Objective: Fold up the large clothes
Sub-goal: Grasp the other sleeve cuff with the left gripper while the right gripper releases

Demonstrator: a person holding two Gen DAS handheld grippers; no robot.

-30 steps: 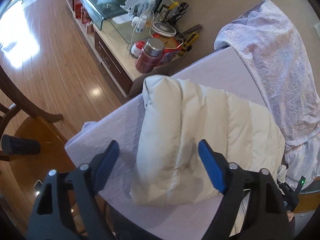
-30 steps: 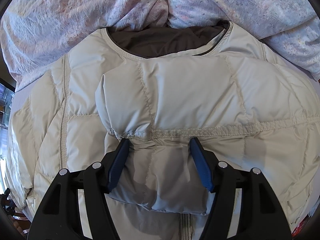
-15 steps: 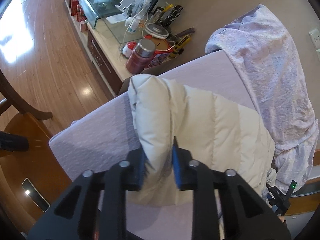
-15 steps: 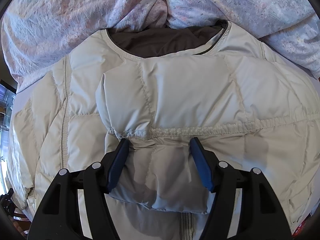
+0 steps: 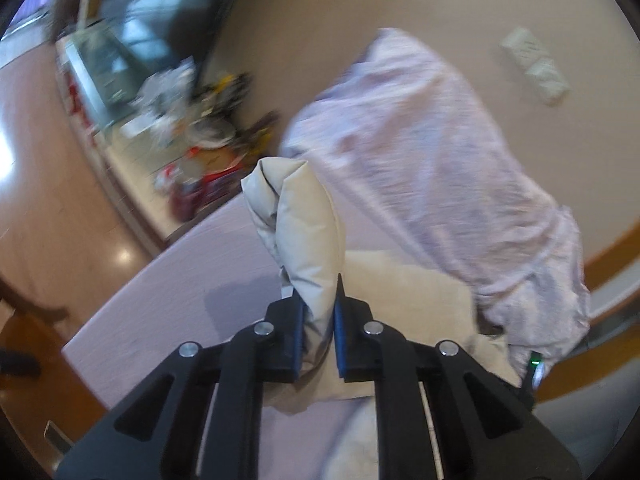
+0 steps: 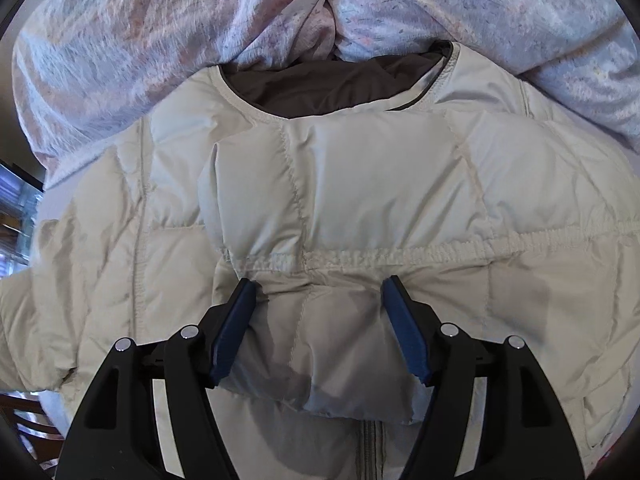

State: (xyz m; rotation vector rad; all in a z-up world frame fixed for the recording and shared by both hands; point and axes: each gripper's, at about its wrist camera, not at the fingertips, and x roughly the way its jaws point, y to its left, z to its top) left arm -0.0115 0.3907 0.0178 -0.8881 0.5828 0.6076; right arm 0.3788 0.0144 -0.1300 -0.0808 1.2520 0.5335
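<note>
Gripping the cream quilted down jacket by its sleeve, the left gripper is clamped tight and lifts it above the lilac-covered bed; I judge it must next be laid across the body. Only the right view shows the right gripper, jaws opening around the already folded sleeve, and the brown lining

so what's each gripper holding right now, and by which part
Left gripper: shut on the cream puffer jacket's sleeve. Right gripper: jaws opening astride a folded sleeve end, gripping nothing.
</note>
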